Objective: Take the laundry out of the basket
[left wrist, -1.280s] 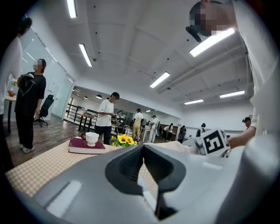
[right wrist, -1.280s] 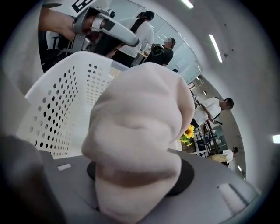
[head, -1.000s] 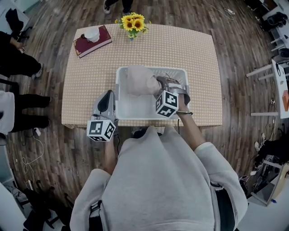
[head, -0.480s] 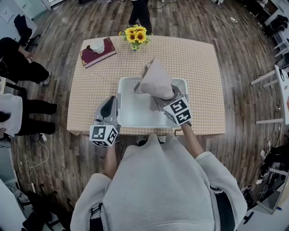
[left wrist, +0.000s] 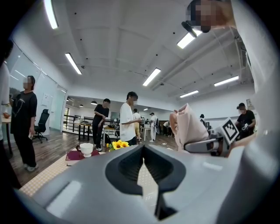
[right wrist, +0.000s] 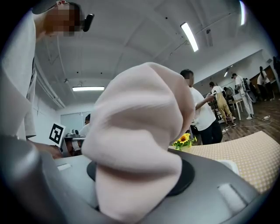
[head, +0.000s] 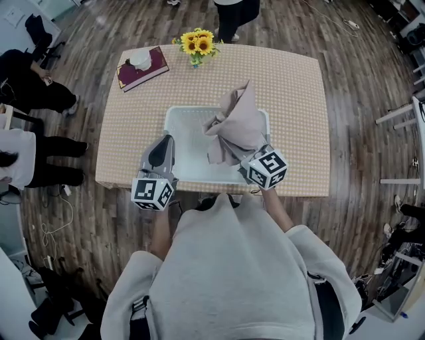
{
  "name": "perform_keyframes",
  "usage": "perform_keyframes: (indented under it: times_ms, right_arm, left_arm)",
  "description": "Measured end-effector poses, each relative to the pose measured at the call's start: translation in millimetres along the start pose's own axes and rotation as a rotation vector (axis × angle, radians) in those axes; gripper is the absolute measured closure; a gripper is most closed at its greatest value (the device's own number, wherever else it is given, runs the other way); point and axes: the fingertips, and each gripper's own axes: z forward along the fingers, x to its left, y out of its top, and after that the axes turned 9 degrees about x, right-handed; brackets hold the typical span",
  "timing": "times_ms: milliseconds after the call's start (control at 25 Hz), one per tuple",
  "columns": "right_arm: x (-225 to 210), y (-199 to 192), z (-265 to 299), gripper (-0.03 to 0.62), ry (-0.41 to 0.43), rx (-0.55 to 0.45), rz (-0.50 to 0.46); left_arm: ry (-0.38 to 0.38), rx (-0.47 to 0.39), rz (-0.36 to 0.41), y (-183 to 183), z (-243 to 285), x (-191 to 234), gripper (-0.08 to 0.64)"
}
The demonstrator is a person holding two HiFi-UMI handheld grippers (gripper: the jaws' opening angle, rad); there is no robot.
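A white laundry basket [head: 180,139] stands on the checked table [head: 295,93], and its floor shows bare. A pale pink cloth [head: 236,125] hangs above the basket's right half. My right gripper [head: 247,158] is shut on the cloth's lower part. In the right gripper view the cloth [right wrist: 140,144] bulges out between the jaws and hides their tips. My left gripper [head: 161,143] sits at the basket's left rim, shut and holding nothing. In the left gripper view its jaws meet at a thin seam, with the lifted cloth [left wrist: 190,126] to the right.
A vase of sunflowers [head: 194,44] and a red book with a white cup [head: 141,65] stand at the table's far edge. People stand beyond the table [head: 236,10] and at the left [head: 30,73]. Wooden floor surrounds the table.
My right gripper has raised the pink cloth from inside the basket to well above it, and the cloth now hangs in folds. The left gripper has barely moved.
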Motion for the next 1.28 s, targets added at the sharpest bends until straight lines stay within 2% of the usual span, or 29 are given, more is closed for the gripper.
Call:
perform_keyframes:
  times_ms: [200, 400, 640, 960, 1280]
  right_arm:
    - [-1.5, -2.9, -9.9, 0.38, 0.055, -0.038, 0.065]
    - [6.1, 5.4, -14.0, 0.379, 0.07, -0.046, 0.013]
    - [19.9, 15.8, -34.2, 0.38, 0.068, -0.087, 0.002]
    - [73.6, 28.2, -61.1, 0.38, 0.044, -0.121, -0.078]
    - [161.3, -11.2, -84.3, 0.38, -0.001, -0.119, -0.092]
  left_arm:
    - [0.026, 0.024, 0.002, -12.9, 3.7, -13.4, 0.549]
    - [0.029, 0.012, 0.008, -10.8, 3.4, -19.4, 0.549]
    - [0.003, -0.01, 0.017, -7.4, -4.9, -35.7, 0.549]
    - [-0.012, -0.058, 0.043, 0.4, -59.5, -40.2, 0.549]
    - [-0.041, -0.073, 0.034, -34.6, -154.5, -40.5, 0.549]
